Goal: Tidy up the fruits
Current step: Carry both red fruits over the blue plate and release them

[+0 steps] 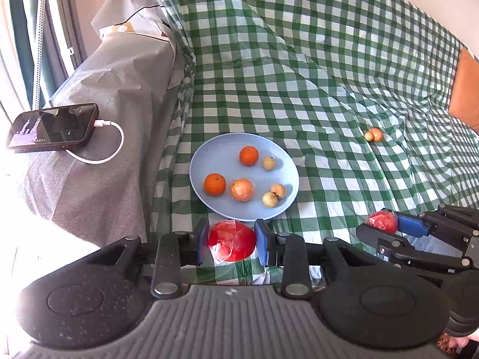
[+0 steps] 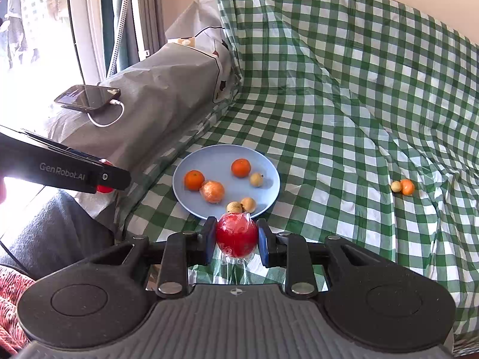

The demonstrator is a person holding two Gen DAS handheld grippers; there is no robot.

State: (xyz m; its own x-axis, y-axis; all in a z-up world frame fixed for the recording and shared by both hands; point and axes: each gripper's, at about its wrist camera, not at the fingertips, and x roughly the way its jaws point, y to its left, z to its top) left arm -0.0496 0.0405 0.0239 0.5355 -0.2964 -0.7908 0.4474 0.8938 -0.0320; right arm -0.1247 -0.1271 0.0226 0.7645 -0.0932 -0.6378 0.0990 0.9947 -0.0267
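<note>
The left gripper [image 1: 231, 242] is clamped on a film-wrapped red apple [image 1: 232, 240]; the right gripper [image 2: 236, 239] is clamped on a second wrapped red apple [image 2: 236, 234]. The round pale-blue plate [image 1: 209, 155] lies directly ahead of both, and the left load appears slightly nearer its near rim.

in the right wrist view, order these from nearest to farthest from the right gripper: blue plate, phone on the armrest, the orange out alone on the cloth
1. blue plate, just ahead of the right gripper, which holds a wrapped red fruit.
2. loose orange, far right on the checked cloth, beside a small pale fruit.
3. phone, up left on the grey armrest, charging.
</note>
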